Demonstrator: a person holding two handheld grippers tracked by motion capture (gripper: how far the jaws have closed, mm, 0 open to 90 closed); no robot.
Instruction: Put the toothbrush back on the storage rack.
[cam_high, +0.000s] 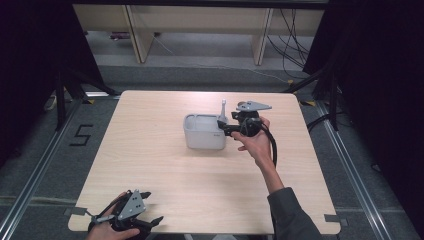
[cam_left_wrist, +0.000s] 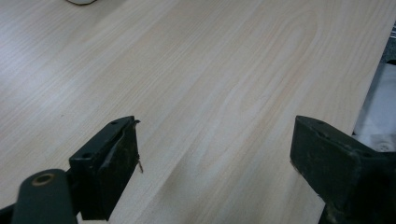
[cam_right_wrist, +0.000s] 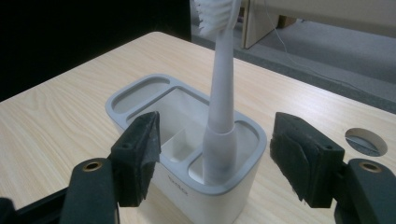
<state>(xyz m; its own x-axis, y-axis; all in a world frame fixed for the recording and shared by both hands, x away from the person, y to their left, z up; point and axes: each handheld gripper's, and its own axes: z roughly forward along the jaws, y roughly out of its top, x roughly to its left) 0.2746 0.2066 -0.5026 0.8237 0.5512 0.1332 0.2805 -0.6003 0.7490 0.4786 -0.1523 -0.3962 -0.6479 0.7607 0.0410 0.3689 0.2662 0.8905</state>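
A grey toothbrush holder (cam_high: 204, 132) (cam_right_wrist: 187, 140) with several compartments stands at the middle of the table. A white toothbrush (cam_high: 223, 114) (cam_right_wrist: 220, 107) stands upright in its end compartment, bristles up. My right gripper (cam_high: 226, 128) (cam_right_wrist: 217, 156) is open at the holder's right end, jaws either side of the toothbrush's base without touching it. My left gripper (cam_high: 152, 207) (cam_left_wrist: 215, 163) rests open near the table's front left corner, over bare wood.
The light wooden table (cam_high: 165, 170) has a round cable hole (cam_right_wrist: 366, 141) beyond the holder in the right gripper view. Its right edge (cam_left_wrist: 373, 79) runs close to my left gripper's jaw. Desks and cables (cam_high: 290, 40) lie on the floor beyond.
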